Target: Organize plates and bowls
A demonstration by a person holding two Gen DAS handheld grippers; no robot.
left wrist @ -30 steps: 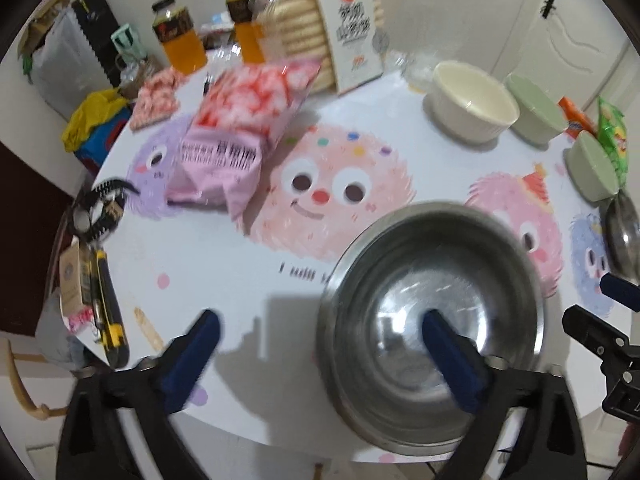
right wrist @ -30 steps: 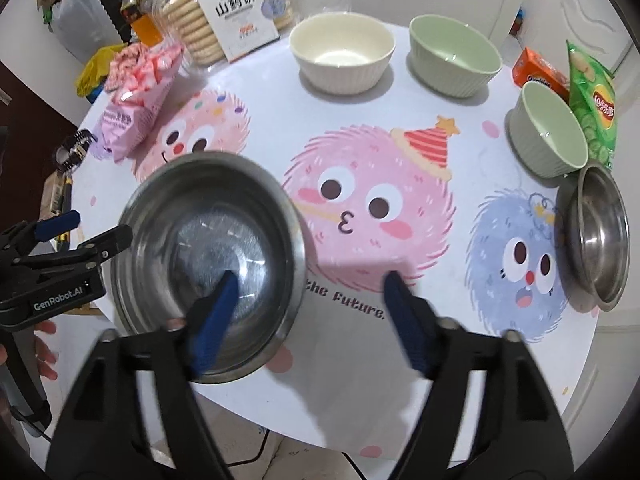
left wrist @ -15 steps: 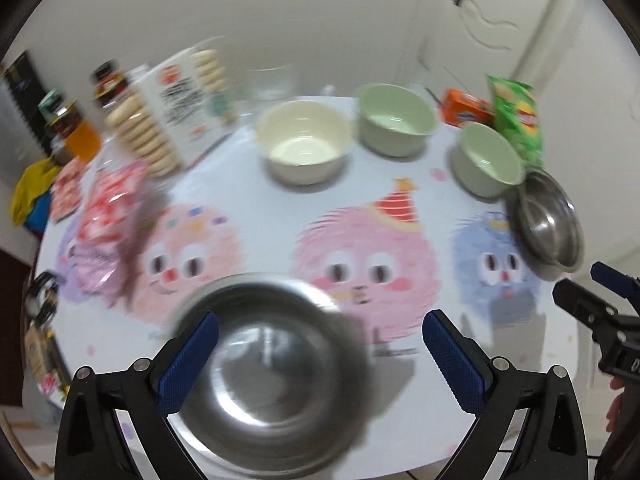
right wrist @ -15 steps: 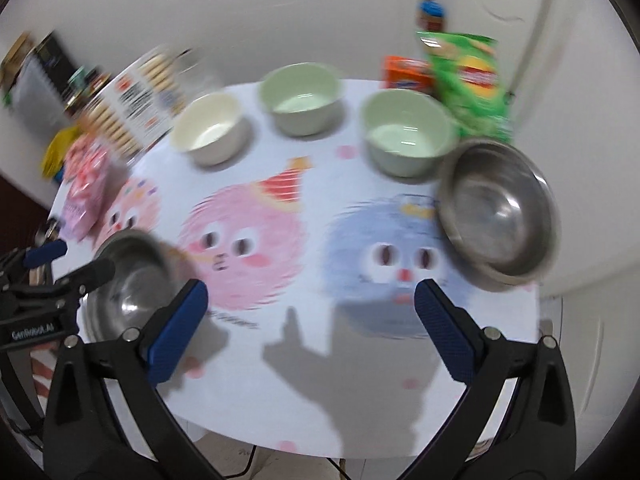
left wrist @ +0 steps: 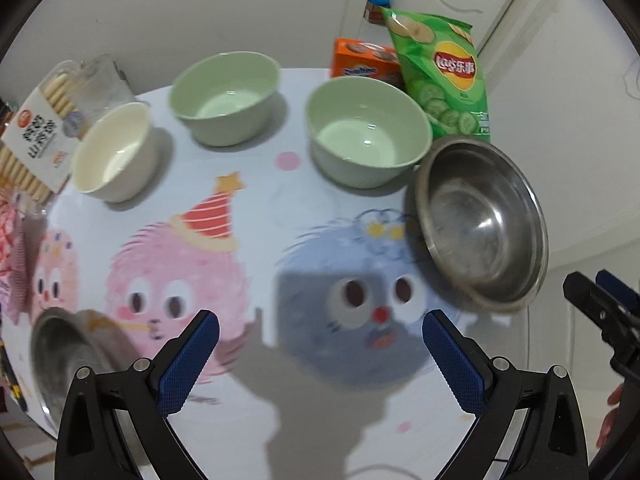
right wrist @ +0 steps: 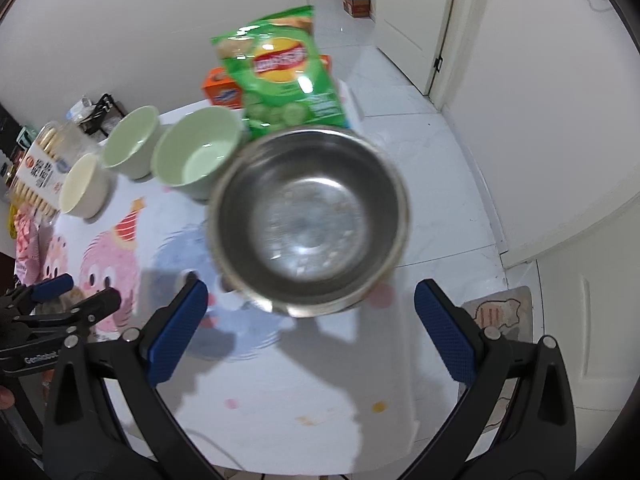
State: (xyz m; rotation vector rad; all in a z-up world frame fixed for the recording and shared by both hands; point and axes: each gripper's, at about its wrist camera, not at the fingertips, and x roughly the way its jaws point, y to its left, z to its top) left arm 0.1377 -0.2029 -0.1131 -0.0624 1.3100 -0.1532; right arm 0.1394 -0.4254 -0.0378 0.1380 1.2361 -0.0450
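A steel bowl [left wrist: 482,226] stands at the table's right edge; in the right wrist view [right wrist: 310,220] it lies just ahead of my open, empty right gripper [right wrist: 310,322]. Two green bowls [left wrist: 366,132] [left wrist: 224,98] and a cream bowl [left wrist: 114,152] stand in a row at the back. A second steel bowl [left wrist: 66,354] sits at the front left, beside my open, empty left gripper [left wrist: 320,354], which hovers over the table's front.
A green chip bag [left wrist: 440,80] and an orange box [left wrist: 362,64] stand behind the bowls. A biscuit pack [left wrist: 36,136] and a pink snack bag [left wrist: 12,240] lie at the left. The cartoon tablecloth [left wrist: 248,240] covers the round table. The floor [right wrist: 440,180] lies to the right.
Both grippers have swung right, away from the left steel bowl. The right gripper now faces the right steel bowl at the table edge; the left one now faces the table's middle.
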